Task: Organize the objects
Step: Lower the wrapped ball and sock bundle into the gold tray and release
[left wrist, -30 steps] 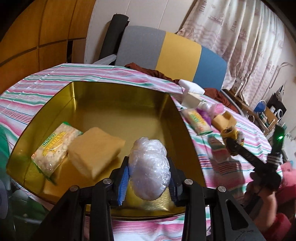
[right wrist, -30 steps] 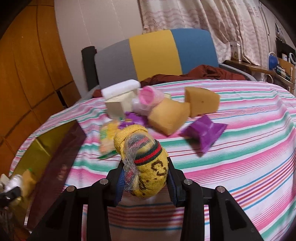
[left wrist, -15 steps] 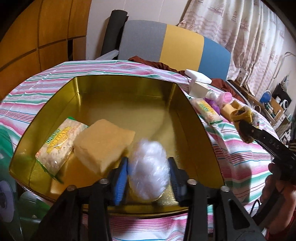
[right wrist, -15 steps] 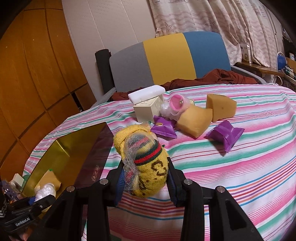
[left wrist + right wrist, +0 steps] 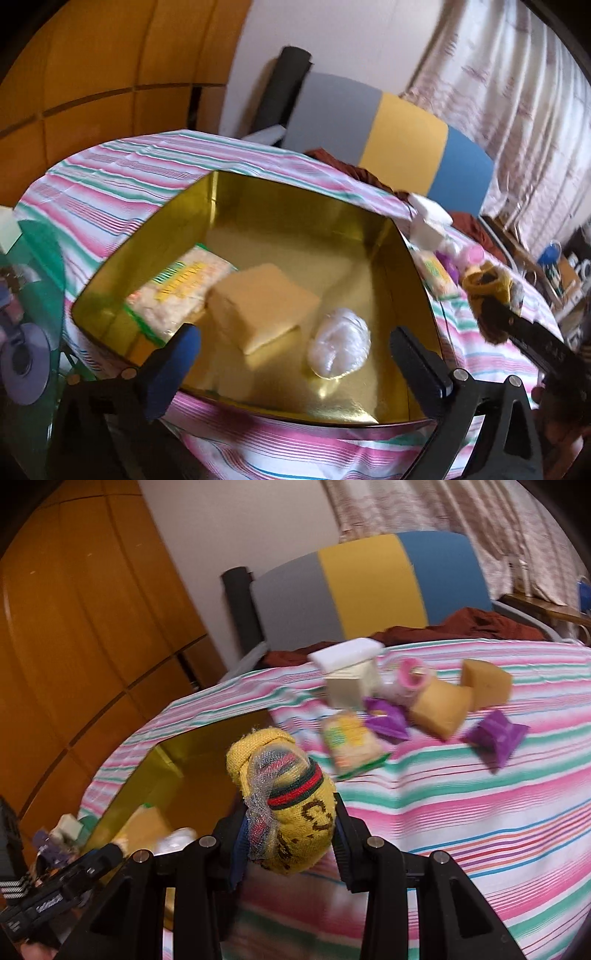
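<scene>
we are holding our left gripper (image 5: 295, 343) spread apart over the gold tin (image 5: 280, 221), white bundle (image 5: 340, 349) lying inside; right gripper (image 5: 290, 834) is clamping the yellow sock (image 5: 288, 805) beside the tin for packing.

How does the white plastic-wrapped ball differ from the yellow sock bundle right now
The white ball lies loose on the floor of the gold tin, between the open fingers of the left gripper; the yellow sock bundle is clamped in the right gripper, above the striped tablecloth. The ball is plain white; the bundle is yellow with red and green bands. Both are rounded, soft-looking lumps.
</scene>
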### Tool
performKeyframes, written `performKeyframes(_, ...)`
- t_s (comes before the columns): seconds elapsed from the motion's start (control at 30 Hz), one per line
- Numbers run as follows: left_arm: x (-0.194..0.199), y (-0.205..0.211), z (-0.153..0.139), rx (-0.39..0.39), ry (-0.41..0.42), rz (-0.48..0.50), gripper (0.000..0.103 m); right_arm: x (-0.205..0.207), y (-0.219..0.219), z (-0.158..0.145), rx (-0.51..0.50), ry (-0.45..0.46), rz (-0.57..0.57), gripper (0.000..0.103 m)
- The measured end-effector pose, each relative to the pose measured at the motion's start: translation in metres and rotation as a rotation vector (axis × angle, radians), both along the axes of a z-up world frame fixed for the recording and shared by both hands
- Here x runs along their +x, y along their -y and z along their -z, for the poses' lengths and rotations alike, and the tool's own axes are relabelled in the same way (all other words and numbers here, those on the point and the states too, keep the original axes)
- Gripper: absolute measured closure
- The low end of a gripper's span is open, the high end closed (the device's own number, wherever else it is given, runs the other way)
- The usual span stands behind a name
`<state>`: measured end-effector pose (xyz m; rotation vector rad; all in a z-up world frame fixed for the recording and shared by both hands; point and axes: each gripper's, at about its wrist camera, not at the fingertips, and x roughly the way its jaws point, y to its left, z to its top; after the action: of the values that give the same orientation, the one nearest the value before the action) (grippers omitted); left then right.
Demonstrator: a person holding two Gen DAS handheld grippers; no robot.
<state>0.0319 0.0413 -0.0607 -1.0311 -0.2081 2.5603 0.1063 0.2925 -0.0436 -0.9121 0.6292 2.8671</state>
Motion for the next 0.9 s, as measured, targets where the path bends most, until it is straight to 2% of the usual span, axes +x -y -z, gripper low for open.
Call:
performKeyframes(0.17, -0.004, 0.021, -0.002, -0.008, -0.010, -0.108, 0.000, -0.007, 0.034, -0.005, -0.002, 0.015, -0.113, 0.064)
performKeyframes(0.4, -0.011, 0.048, -0.006, 0.035, 0.013, -0.219, 0.000, -0.015, 0.069, -0.006, 0.058, 0.060, -0.185, 0.064)
performKeyframes(0.6, -0.008, 0.053, -0.010, 0.012, -0.013, -0.241, 0.000, -0.025, 0.084, -0.001, 0.143, 0.131, -0.160, 0.060)
performKeyframes(0.73, -0.007, 0.052, -0.012, 0.028, -0.010, -0.233, 0.000, -0.030, 0.086, 0.004, 0.148, 0.166, -0.156, 0.055)
performKeyframes(0.9, -0.006, 0.050, -0.011, 0.028, -0.009, -0.233, 0.000, -0.026, 0.086, 0.002, 0.150, 0.150, -0.163, 0.053)
